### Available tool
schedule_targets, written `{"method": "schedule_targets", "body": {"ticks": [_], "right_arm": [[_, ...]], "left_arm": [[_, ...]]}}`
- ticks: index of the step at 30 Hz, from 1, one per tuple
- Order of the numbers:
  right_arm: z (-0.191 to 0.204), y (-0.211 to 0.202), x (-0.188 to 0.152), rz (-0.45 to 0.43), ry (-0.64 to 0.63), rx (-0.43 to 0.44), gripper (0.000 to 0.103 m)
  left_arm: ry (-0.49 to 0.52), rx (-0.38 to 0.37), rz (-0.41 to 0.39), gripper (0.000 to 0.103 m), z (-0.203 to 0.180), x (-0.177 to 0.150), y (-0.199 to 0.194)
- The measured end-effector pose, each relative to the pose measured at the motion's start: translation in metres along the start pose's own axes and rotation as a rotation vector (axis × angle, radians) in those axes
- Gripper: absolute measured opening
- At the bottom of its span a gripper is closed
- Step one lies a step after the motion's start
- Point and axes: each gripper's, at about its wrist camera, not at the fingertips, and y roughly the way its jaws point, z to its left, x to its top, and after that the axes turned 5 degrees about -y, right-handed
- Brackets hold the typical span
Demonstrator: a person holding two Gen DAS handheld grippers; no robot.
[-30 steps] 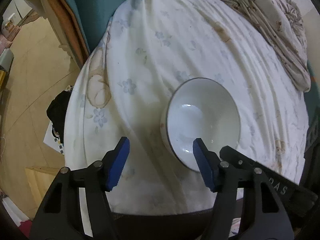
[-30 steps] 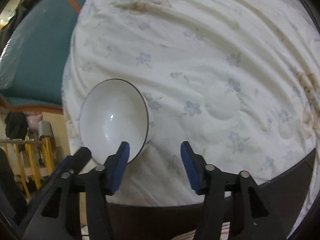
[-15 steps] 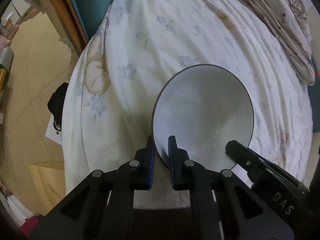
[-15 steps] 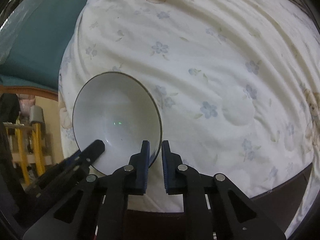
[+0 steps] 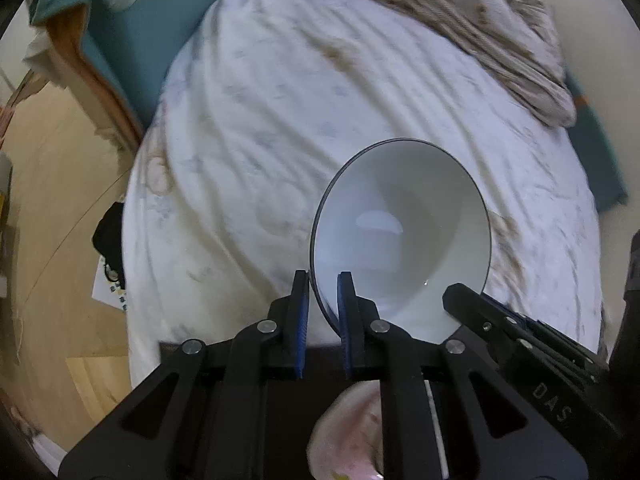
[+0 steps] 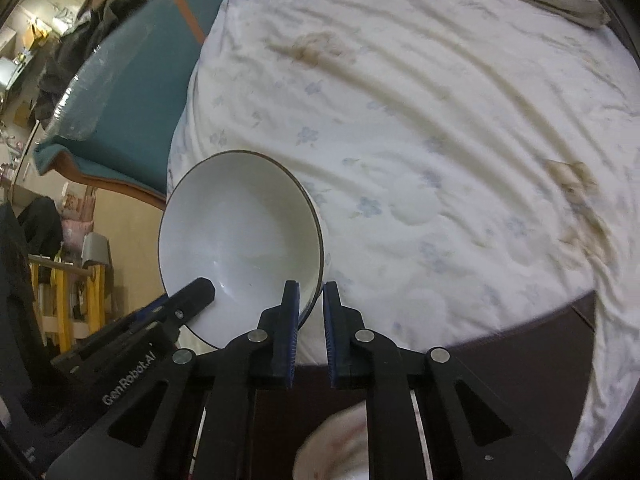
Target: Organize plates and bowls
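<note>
A white bowl (image 5: 404,232) with a thin dark rim is held in the air above the white flowered bed cover (image 5: 280,120). My left gripper (image 5: 323,292) is shut on the bowl's near left rim. My right gripper (image 6: 311,304) is shut on the rim of the same bowl (image 6: 240,240) at its near right side. Each view shows the other gripper's black fingers at the bowl's opposite edge. A pale pinkish plate or bowl (image 5: 352,436) lies below the grippers, mostly hidden and blurred; it also shows in the right wrist view (image 6: 340,448).
A crumpled brown patterned blanket (image 5: 480,28) lies at the far side of the bed. A teal headboard or cushion (image 6: 132,92) stands to the left. A dark surface (image 6: 520,360) lies below the bed edge. Wooden floor (image 5: 48,200) lies left, with yellow frames (image 6: 60,300).
Both grippers closed on the bowl's rim, one on each side, and lifted it off the bed cover. The bowl now hangs higher and nearer the bed's edge, with a pale dish below.
</note>
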Motion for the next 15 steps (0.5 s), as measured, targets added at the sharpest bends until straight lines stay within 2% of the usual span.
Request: {"method": "schedule_targets", "body": {"ticks": [8, 12, 15], "right_arm": [[-0.031, -0.064, -0.042, -0.066, 0.013, -0.012, 0.013], [-0.047, -0.093, -0.071, -0.089, 0.014, -0.01, 0.013], [-0.055, -0.105, -0.087, -0.094, 0.016, -0.005, 0.013]], "left_arm": [[0.106, -0.062, -0.019, 0.012, -0.043, -0.048, -0.037], [0.201, -0.06, -0.018, 0.013, -0.064, -0.076, -0.05], [0.217, -0.081, -0.007, 0.013, -0.067, -0.093, -0.057]]}}
